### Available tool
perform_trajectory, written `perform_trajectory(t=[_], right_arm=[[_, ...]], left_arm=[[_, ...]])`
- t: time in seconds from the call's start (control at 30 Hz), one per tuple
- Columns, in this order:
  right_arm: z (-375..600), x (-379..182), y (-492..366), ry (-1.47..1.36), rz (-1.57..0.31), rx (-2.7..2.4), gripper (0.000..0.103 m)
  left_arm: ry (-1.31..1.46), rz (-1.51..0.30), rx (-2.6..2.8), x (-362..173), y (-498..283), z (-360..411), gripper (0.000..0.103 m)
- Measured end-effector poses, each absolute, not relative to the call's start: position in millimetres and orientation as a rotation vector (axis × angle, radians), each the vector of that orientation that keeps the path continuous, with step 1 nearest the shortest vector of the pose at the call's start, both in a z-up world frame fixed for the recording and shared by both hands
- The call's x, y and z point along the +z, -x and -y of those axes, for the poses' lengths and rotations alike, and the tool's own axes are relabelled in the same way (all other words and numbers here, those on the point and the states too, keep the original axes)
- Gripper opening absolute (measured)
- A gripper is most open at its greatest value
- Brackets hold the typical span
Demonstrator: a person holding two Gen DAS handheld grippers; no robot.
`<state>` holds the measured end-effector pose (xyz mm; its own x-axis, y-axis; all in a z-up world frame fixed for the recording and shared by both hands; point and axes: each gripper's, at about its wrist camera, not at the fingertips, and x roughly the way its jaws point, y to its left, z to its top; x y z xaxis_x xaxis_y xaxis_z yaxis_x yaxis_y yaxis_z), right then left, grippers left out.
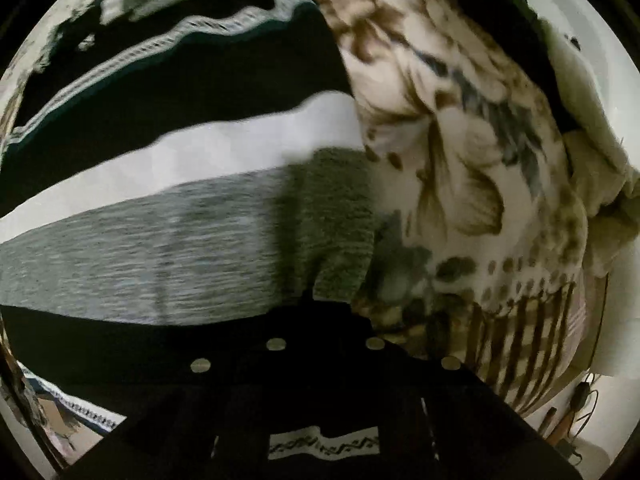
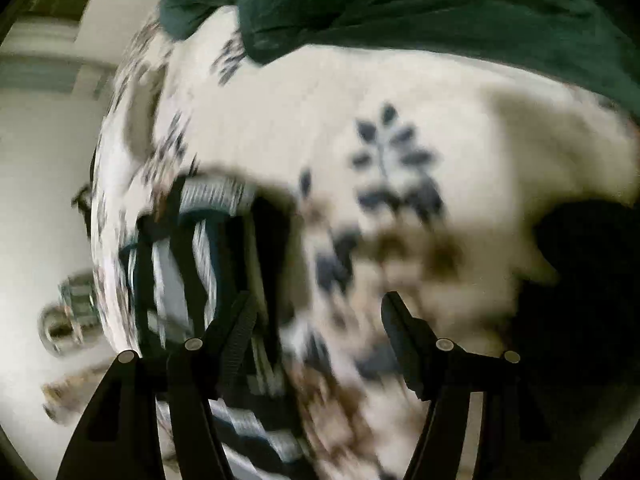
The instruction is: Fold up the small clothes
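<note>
A small striped garment with black, white and grey bands and white lace trim lies spread on a floral sheet. My left gripper points down at it. Its dark fingers meet at the edge of the grey band, where the cloth bunches up, so it is shut on the garment. In the blurred right wrist view, the striped garment lies crumpled at left on the floral sheet. My right gripper hovers over the sheet, open, with nothing between its fingers.
A dark green cloth is heaped at the far side, and a cream cloth lies to the right. A dark shape sits right of the right gripper. White floor with a shiny object is at left. Cables lie at lower right.
</note>
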<state>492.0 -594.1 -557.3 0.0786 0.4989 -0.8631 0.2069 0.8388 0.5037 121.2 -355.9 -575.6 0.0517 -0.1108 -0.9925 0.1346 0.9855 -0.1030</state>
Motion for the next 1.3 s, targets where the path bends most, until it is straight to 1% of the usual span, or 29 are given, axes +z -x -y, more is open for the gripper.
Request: perform_trajectory(t=[0.07, 0.13, 0.17, 0.2, 0.23, 0.27, 0.33, 0.47, 0.63, 0.73, 0.87, 0.97, 1.07, 1.2, 1.3], right_arm=[[589, -577, -510, -0.68, -1.516, 0.229, 0.067], [577, -601, -525, -0.773, -1.546, 0.236, 0.061], [570, -607, -528, -0.786, -1.556, 0.232, 0.051], [564, -612, -530, -0.783, -1.57, 0.234, 0.034], [558, -613, -531, -0.777, -1.573, 0.236, 0.021], [552, -614, -533, -0.774, -1.571, 0.235, 0.01], [543, -603, -534, -0.75, -1.547, 0.219, 0.009], [526, -565, -538, -0.696, -1.508, 0.214, 0.008], [487, -505, -547, -0.594, -1.474, 0.234, 0.008], [440, -470, -554, -0.516, -1.456, 0.258, 0.008], [353, -446, -564, -0.412, -1.457, 0.293, 0.008], [280, -443, -571, -0.33, -1.466, 0.323, 0.007], [191, -452, -577, -0.229, -1.485, 0.336, 0.007], [83, -481, -582, -0.086, -1.52, 0.315, 0.007], [30, -505, -582, -0.013, -1.539, 0.293, 0.007]], left_arm=[[0.006, -1.488, -0.173, -564, -116, 345, 0.006], [0.035, -1.475, -0.16, -553, -115, 335, 0.006], [0.045, -1.467, -0.153, -547, -115, 330, 0.006], [0.051, -1.455, -0.149, -541, -114, 326, 0.006], [0.062, -1.445, -0.147, -536, -114, 321, 0.006], [0.076, -1.435, -0.142, -530, -114, 317, 0.006], [0.105, -1.409, -0.128, -516, -113, 301, 0.006], [0.17, -1.361, -0.085, -489, -115, 257, 0.006], [0.3, -1.322, -0.002, -461, -118, 192, 0.006], [0.391, -1.305, 0.05, -453, -113, 144, 0.006], [0.504, -1.306, 0.111, -458, -106, 87, 0.006], [0.576, -1.308, 0.154, -467, -100, 42, 0.006], [0.624, -1.315, 0.183, -481, -95, 5, 0.006], [0.67, -1.337, 0.218, -507, -88, -43, 0.006], [0.706, -1.355, 0.231, -523, -83, -70, 0.006]])
